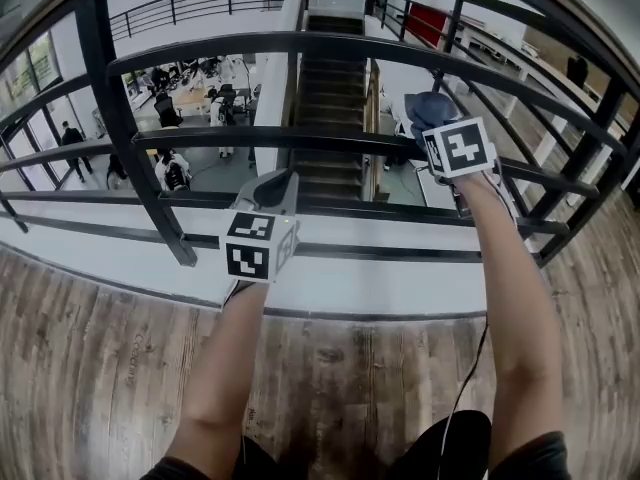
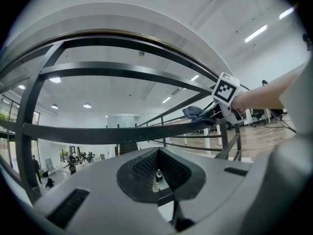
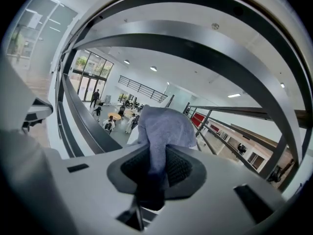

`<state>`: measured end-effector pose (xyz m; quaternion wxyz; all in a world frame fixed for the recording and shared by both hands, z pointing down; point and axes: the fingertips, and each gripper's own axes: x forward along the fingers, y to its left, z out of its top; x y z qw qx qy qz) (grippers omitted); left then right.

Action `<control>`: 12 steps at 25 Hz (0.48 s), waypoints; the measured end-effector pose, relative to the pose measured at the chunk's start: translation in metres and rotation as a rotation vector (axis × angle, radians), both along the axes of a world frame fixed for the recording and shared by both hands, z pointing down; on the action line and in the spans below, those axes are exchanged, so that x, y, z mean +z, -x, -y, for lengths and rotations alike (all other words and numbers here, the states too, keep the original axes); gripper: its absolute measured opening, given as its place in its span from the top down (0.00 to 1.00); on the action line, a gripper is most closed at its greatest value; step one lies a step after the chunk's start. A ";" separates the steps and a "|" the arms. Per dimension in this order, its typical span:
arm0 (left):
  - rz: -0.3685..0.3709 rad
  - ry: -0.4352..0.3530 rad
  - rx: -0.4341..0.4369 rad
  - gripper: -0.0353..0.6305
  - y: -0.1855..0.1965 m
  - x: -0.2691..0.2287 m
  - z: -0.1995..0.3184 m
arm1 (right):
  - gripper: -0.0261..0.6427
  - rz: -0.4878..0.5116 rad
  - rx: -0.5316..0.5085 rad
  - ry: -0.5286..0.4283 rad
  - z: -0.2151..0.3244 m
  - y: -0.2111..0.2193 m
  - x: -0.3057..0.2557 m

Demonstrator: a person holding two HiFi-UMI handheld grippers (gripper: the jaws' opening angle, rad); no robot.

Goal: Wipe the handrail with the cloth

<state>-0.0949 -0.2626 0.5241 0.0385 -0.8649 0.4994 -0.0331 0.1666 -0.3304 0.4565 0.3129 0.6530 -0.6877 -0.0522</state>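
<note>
Right gripper clamps the cloth on the rail; best pressed flat while sliding. Left gripper, nearby, closed empty.

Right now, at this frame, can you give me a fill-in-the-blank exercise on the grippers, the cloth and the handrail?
1. The right gripper is shut on a blue-grey ____.
2. The left gripper holds ____.
3. The bars of the handrail are ____ in colour.
4. The floor underfoot is ____ planking.
Missing words: cloth; nothing; black; wood.
</note>
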 end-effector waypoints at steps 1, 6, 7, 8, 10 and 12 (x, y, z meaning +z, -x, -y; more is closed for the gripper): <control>-0.011 0.005 0.007 0.94 -0.007 0.001 0.001 | 0.84 -0.002 0.009 -0.001 -0.001 -0.012 0.000; -0.033 0.022 0.054 0.94 -0.052 0.004 0.003 | 0.84 -0.005 0.063 -0.012 -0.006 -0.075 -0.002; -0.025 0.026 0.071 0.95 -0.065 0.007 0.001 | 0.84 -0.004 0.077 -0.012 -0.008 -0.089 -0.001; -0.020 0.031 0.090 0.94 -0.077 0.010 -0.001 | 0.84 -0.004 0.090 -0.013 -0.011 -0.103 0.001; -0.009 0.034 0.126 0.94 -0.104 0.014 -0.006 | 0.84 -0.009 0.114 -0.016 -0.013 -0.132 0.001; 0.003 0.028 0.158 0.94 -0.130 0.017 -0.011 | 0.84 -0.009 0.140 -0.020 -0.015 -0.162 0.001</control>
